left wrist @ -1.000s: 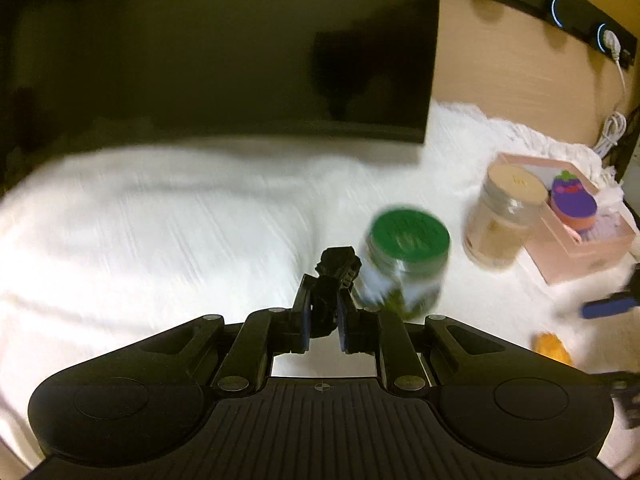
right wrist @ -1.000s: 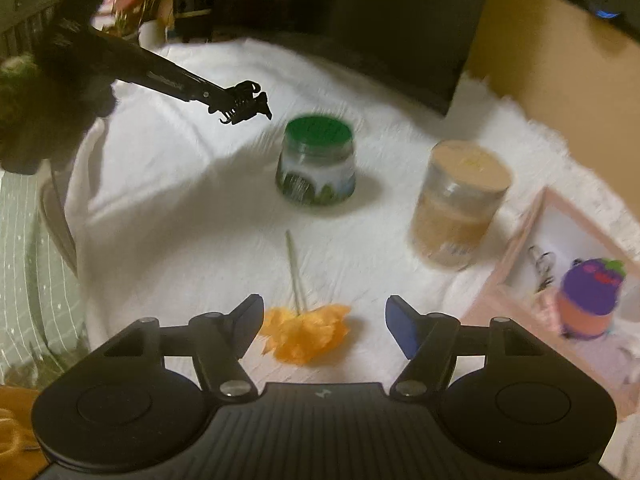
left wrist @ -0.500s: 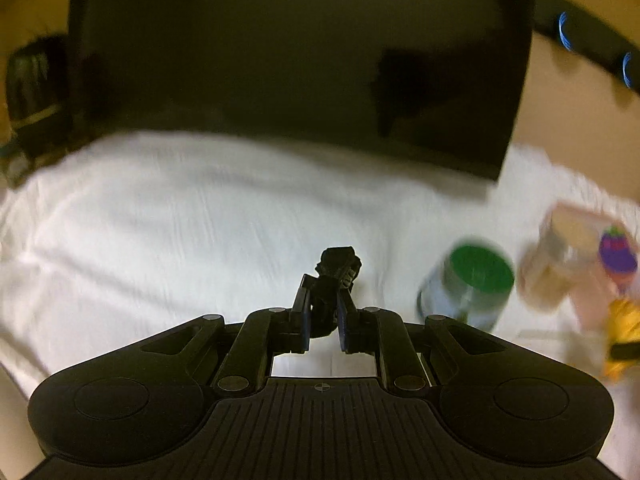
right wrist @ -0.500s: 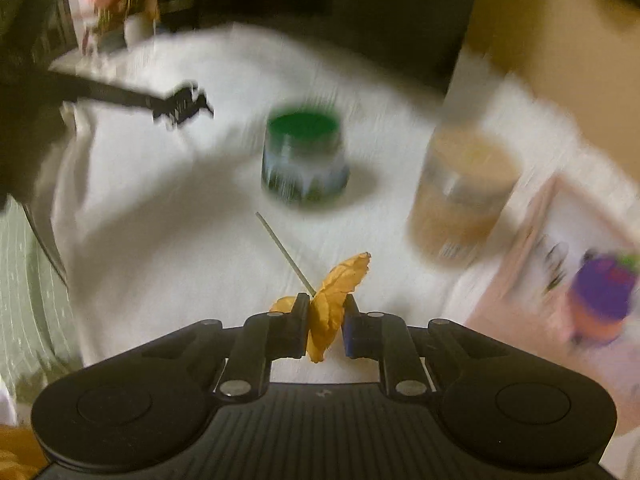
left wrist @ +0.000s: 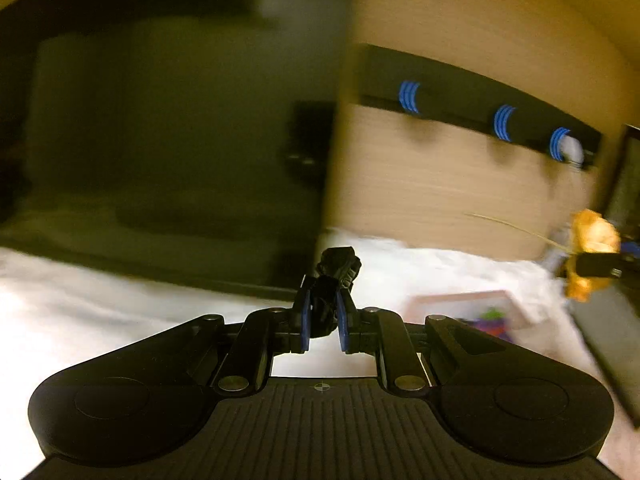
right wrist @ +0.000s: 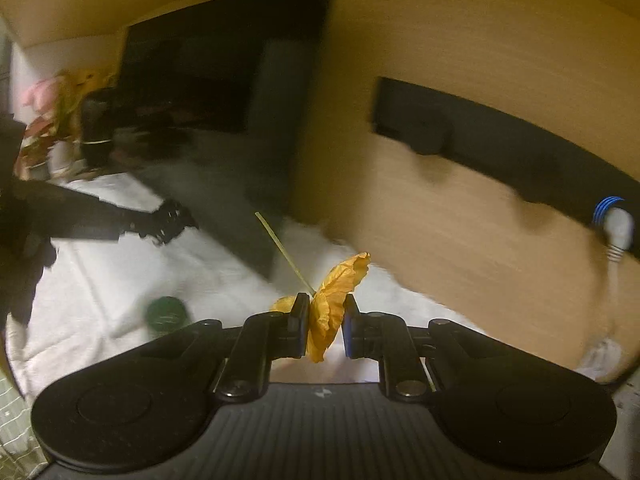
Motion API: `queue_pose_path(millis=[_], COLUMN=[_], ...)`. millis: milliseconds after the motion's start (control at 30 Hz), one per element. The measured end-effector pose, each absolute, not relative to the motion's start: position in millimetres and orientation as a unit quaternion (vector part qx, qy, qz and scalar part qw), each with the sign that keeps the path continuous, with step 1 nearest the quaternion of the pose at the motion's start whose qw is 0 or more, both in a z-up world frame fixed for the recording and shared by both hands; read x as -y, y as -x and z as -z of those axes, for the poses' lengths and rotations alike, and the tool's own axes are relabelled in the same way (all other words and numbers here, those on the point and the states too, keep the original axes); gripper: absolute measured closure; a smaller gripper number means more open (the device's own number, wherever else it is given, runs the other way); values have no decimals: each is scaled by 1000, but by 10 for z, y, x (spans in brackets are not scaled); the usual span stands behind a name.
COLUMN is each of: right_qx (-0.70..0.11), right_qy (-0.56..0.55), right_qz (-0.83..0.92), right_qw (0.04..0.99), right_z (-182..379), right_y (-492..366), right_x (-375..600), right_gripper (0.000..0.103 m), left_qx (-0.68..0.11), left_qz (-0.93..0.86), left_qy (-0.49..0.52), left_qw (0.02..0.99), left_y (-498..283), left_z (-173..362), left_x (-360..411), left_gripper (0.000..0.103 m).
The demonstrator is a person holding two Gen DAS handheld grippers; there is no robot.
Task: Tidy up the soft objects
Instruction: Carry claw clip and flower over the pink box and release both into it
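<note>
Two claws are up in the air now, and each one holds a thing. The left claw is squeezed nearly shut on a small black hair clip, and it had the clip a second ago too. The clip pokes out past the tips of its fingers.

The big change is on the right. A second ago the right claw was wide open over the orange flower, which lay flat on the white cloth covering the surface. Then its jaws closed on the petals, and now they are pinched tight with the flower between them. The thin stem sticks up and to the left, away from the claw. In the left view the flower hangs high off to the right of the left claw, well above the cloth. I think this means the pick-up part is done for both soft things, and the next part is to put them away.

Now the holders. Below and to the left of the right claw, a jar with a green lid stands on the cloth, lid on. Just to the right of the left claw, down low, sits a pink box. It is open on top, with a purple and green toy inside. It is too blurry to tell what else is in there. The box looks like the place for the clip and the flower.
</note>
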State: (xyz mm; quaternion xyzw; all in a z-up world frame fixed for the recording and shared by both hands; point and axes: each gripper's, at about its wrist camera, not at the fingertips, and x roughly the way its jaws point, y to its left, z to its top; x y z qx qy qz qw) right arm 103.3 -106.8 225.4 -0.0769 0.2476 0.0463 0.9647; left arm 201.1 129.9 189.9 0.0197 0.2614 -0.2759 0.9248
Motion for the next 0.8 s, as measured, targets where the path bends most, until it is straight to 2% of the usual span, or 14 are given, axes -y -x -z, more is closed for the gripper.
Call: queue_pose_path(millis=[333, 600, 667, 767, 800], right_qx=[-301, -332, -350, -401, -416], right_qy=[-6, -75, -98, -129, -134], right_qz=[-1, 22, 21, 2, 3], right_qw=[954, 940, 931, 907, 899], right_z=[-2046, -1662, -1522, -1204, -1068], right_y=[-1052, -1348, -1417, -1630, -1702], right_x=[2060, 2555, 2647, 2739, 2750], right_gripper=[87, 87, 86, 86, 86], left_qx=[-323, -409, -409, -408, -409], left_qz=[390, 389, 387, 356, 337], left_qy=[-49, -41, -33, -107, -132], left_qw=[861, 825, 825, 834, 838], left_y=[-1839, -2039, -2044, -2027, -2025], left_z=[-1467, -1036, -945, -833, -799], left_x=[97, 631, 645, 768, 777], left_gripper=[87, 86, 83, 78, 80])
